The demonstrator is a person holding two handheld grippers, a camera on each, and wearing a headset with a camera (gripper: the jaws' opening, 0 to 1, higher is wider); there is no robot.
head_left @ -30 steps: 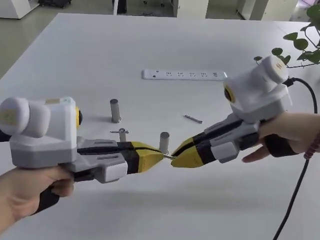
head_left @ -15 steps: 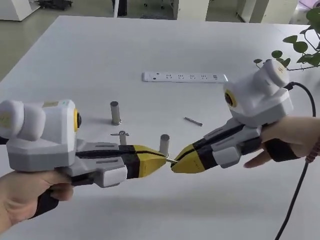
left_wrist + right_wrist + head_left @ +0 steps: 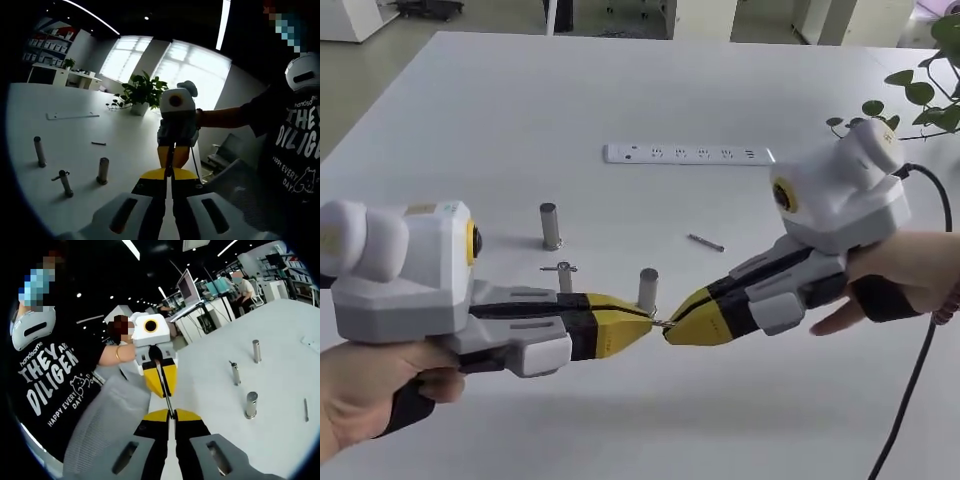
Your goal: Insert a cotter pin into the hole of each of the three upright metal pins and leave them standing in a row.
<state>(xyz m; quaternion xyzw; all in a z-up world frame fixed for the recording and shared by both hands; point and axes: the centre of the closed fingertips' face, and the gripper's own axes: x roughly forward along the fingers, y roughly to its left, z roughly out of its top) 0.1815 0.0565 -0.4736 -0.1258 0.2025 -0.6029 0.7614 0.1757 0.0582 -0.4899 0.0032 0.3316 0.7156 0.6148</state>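
So both claws are shut and meeting tip to tip just above the bench [image 3: 620,90]. The left claw [image 3: 648,318] and right claw [image 3: 670,328] each pinch one end of the same thin cotter pin [image 3: 660,323], which lies roughly level between the yellow tips. In the left gripper view it shows as a dark thin rod running from the left claw's tips up to the right claw's.

All three metal pins stand upright, in a loose diagonal line. The near pin [image 3: 647,288] is right behind the claw tips, close to the held cotter pin, but I can't tell if they touch. The middle pin [image 3: 565,277] has a cotter [image 3: 559,266] through its top. The far pin [image 3: 551,225] is bare.

A loose cotter pin [image 3: 705,240] lies flat on the bench, off to the right of the pins and well apart from them. A power strip [image 3: 688,152] sits further back, and there's a plant [image 3: 920,95] at the right edge.
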